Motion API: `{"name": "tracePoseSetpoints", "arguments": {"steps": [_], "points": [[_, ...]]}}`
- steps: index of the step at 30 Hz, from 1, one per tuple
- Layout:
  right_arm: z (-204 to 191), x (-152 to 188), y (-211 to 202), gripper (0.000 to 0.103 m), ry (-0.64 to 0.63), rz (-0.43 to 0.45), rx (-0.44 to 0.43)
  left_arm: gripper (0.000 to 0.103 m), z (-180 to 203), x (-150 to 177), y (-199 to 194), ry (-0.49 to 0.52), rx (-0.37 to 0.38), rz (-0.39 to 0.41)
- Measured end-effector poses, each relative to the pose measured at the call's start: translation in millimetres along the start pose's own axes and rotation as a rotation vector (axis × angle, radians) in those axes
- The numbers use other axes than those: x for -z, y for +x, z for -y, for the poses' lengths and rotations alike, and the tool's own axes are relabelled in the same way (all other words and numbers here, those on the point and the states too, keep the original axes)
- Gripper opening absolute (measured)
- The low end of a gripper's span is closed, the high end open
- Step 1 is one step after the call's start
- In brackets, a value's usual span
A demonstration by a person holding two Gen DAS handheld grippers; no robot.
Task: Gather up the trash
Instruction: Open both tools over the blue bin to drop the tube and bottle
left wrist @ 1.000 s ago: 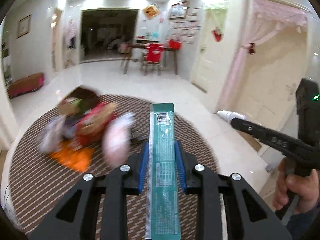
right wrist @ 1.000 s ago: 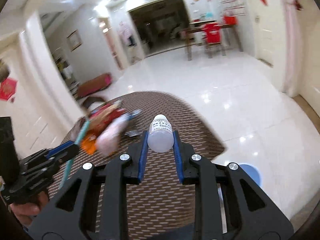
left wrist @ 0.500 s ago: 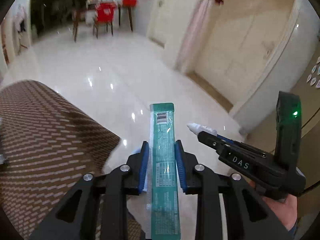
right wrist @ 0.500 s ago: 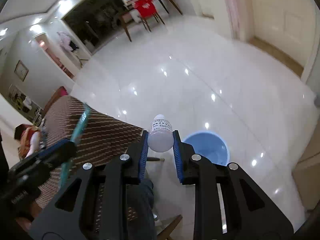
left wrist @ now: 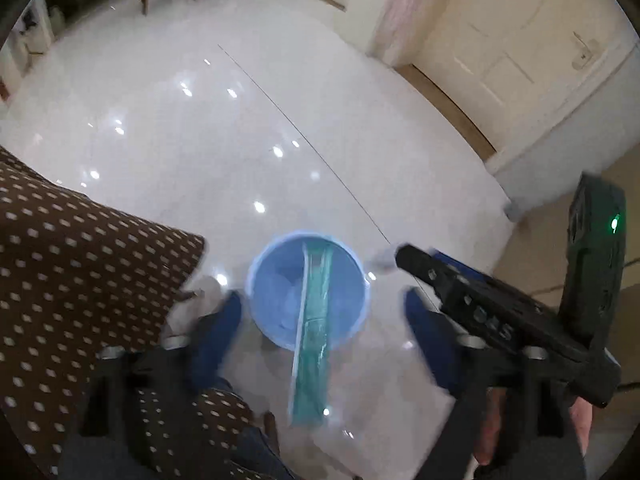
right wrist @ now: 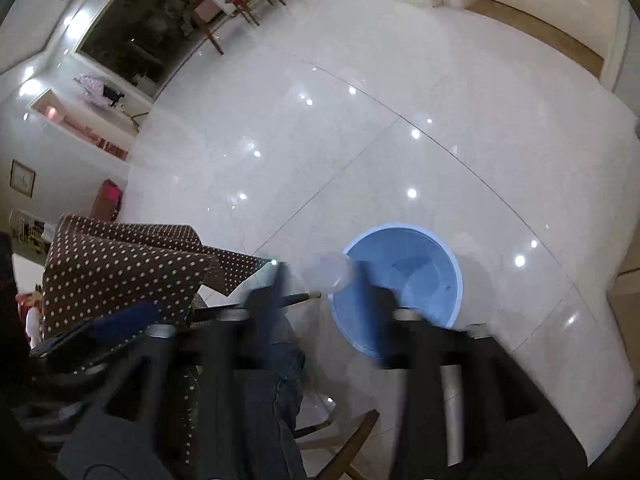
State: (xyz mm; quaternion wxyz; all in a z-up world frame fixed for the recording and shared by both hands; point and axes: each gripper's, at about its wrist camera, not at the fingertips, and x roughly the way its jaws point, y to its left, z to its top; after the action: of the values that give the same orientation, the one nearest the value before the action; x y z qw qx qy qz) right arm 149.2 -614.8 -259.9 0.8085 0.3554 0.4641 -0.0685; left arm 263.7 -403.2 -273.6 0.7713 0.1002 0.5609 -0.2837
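Observation:
A round blue bin [left wrist: 276,280] [right wrist: 420,268] stands on the white floor right below both grippers. My left gripper [left wrist: 320,320] points down over it and its jaws are opening. The teal wrapper [left wrist: 314,344] hangs loose between them, its far end over the bin's mouth. My right gripper [right wrist: 326,300] is also opening, with the small white bottle [right wrist: 330,272] blurred between its spread fingers at the bin's left rim. In the left wrist view the right gripper [left wrist: 400,258] reaches in from the right, the bottle's tip [left wrist: 380,257] at its front.
The brown dotted tablecloth [left wrist: 80,280] [right wrist: 120,264] hangs at the left. A person's leg in jeans [right wrist: 276,360] and a wooden chair leg [right wrist: 348,440] are below. Glossy white floor spreads around the bin. A cream door [left wrist: 520,40] is at the right.
Both grippers swung from the table down over the blue bin and tilted downward. Both jaws, shut on the wrapper and the bottle before, now stand apart and the items are loose.

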Motion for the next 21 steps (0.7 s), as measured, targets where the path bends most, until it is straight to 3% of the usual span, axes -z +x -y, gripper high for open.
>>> {"name": "tracePoseSetpoints", "arguments": {"steps": [2, 4, 7, 10, 16, 21], "points": [[1, 1, -3, 0.068, 0.014, 0.016, 0.006, 0.085, -2, 1, -2, 0.005, -0.017, 0.004], [4, 4, -6, 0.086, 0.03, 0.021, 0.01, 0.086, -4, 2, -5, 0.003, -0.046, 0.007], [8, 6, -14, 0.097, 0.042, 0.056, 0.027, 0.086, 4, 5, -22, 0.019, -0.083, 0.054], [10, 10, -27, 0.097, 0.047, 0.087, 0.044, 0.087, 12, 9, -52, 0.045, -0.116, 0.137], [1, 25, -71, 0.097, 0.026, 0.179, 0.037, 0.092, 35, 29, -134, 0.129, -0.233, 0.377], [-35, 38, -119, 0.097, -0.04, 0.291, -0.002, 0.095, 27, 56, -196, 0.102, -0.227, 0.526]]}}
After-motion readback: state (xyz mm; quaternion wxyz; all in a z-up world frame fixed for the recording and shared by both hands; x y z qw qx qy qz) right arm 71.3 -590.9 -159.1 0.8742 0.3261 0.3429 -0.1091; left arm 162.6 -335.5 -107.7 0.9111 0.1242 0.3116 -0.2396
